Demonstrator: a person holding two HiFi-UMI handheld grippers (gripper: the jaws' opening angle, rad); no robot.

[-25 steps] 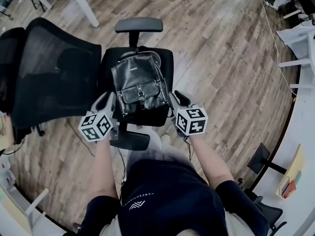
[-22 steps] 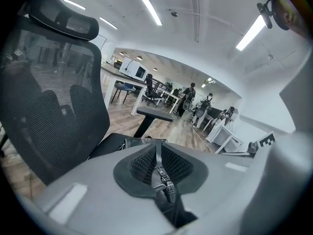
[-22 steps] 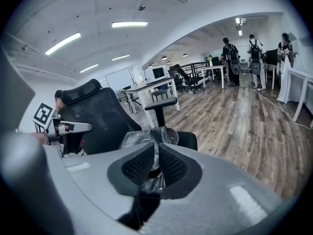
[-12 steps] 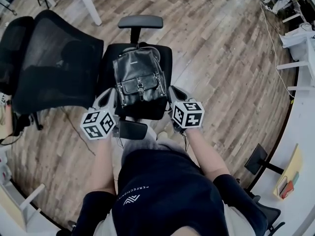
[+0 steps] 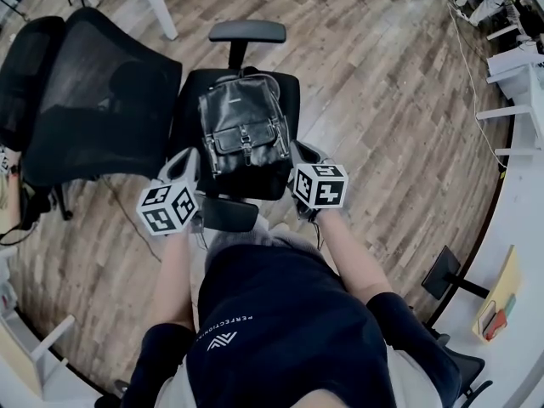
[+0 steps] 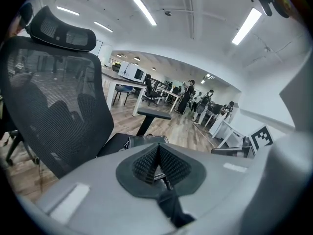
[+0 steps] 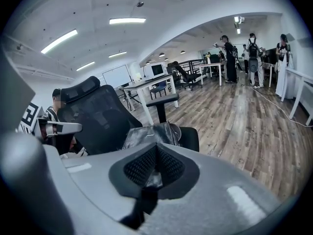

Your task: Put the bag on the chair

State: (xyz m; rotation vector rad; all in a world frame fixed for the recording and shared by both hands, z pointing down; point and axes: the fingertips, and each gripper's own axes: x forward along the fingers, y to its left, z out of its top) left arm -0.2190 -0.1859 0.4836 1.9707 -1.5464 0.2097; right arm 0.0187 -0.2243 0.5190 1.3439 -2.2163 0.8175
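Note:
The black leather bag [image 5: 244, 130] lies flat on the seat [image 5: 189, 113] of a black office chair whose mesh backrest [image 5: 98, 100] leans to the left. My left gripper [image 5: 187, 161] hovers off the bag's lower left corner, and my right gripper [image 5: 303, 153] off its lower right corner. Neither touches the bag. In the left gripper view the gripper [image 6: 157, 158] has its pads pressed together with nothing between them, and the bag [image 6: 144, 141] lies just beyond. The right gripper [image 7: 156, 160] is likewise shut and empty, with the bag [image 7: 149, 133] ahead of it.
One armrest [image 5: 246, 31] stands beyond the bag and the other [image 5: 228, 214] is near the person's legs. White desk legs [image 5: 157, 7] rise at top left. White desks [image 5: 518, 66] line the right side. A monitor stand [image 5: 450, 274] sits at lower right. People stand far off across the wooden floor.
The bag stays on the seat. Both grippers have drawn back a little from its lower corners toward the person.

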